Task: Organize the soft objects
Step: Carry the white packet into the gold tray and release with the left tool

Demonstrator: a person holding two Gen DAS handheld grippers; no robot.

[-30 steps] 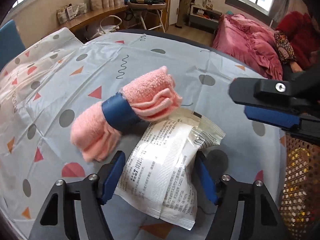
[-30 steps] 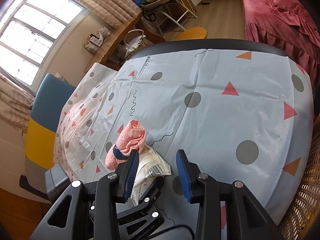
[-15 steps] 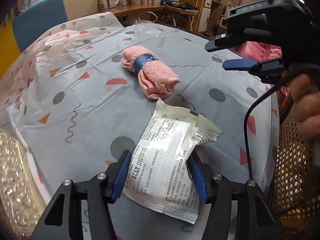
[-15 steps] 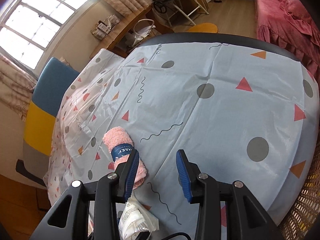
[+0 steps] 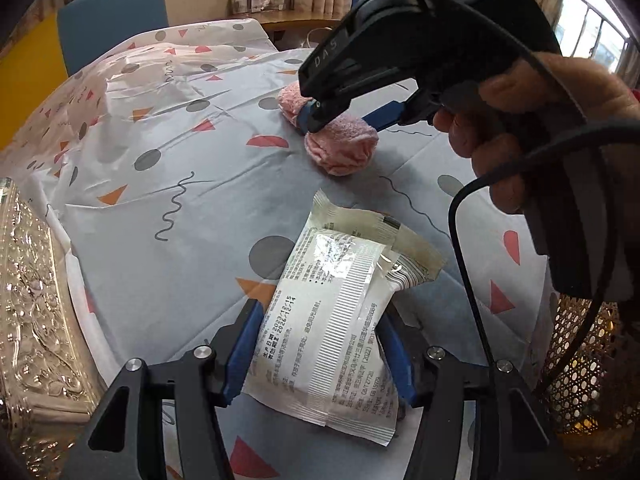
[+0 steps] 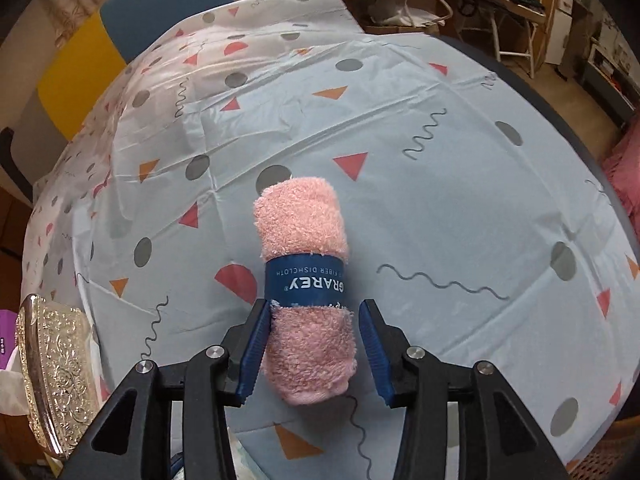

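A pink rolled dishcloth with a blue paper band lies on the patterned tablecloth. My right gripper straddles its near end. The jaws are opening: the left pad touches the cloth and a gap shows at the right pad. In the left wrist view the dishcloth lies beyond, with the right gripper over it, held by a person's hand. My left gripper is shut on a white printed packet, both pads against its sides.
A silver embossed tray sits at the table's left edge. A wicker basket stands off the right edge. A blue and yellow chair is behind the table. A black cable hangs from the right gripper.
My left gripper has carried the packet away from the dishcloth. My right gripper has rolled and swung down over the dishcloth, which now sits between its slightly wider jaws.
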